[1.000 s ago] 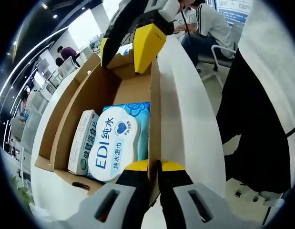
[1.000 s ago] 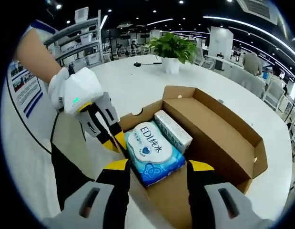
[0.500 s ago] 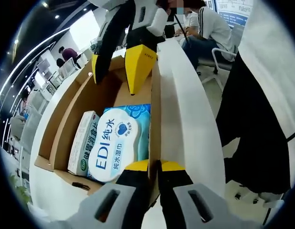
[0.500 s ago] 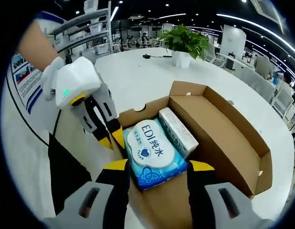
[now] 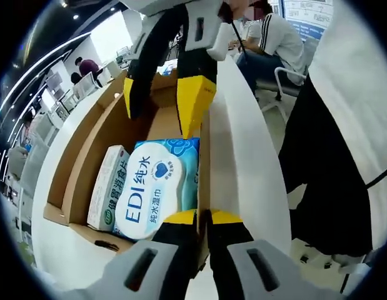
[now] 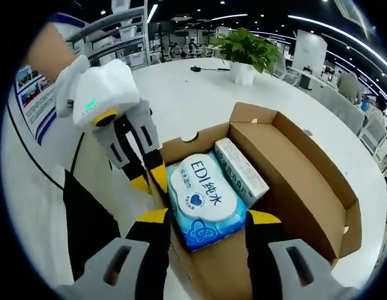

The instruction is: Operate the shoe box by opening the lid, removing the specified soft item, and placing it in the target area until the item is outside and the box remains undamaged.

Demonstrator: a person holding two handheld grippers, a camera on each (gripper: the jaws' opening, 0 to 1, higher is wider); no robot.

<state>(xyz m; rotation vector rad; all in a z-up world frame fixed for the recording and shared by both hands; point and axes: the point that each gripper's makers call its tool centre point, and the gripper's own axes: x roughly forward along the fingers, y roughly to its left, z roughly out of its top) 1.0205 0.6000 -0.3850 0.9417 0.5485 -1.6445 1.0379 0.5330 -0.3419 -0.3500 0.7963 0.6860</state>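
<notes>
Both jaws spread wide, right gripper [image 6: 206, 222] straddling wet-wipe pack [image 6: 206, 199] inside shoe box [image 6: 306, 181]; left gripper [image 5: 202, 217] pinching box wall — descend squarely, close gently.

The white lid of the blue wet-wipes pack [image 5: 150, 187] reads "EDI 纯水" with smaller "纯水湿巾".

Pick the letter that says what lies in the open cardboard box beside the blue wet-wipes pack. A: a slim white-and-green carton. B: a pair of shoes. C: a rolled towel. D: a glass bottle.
A: in the right gripper view a slim white-and-green carton lies alongside the wet-wipes pack inside the cardboard box; the left gripper view shows the same pair.
</notes>
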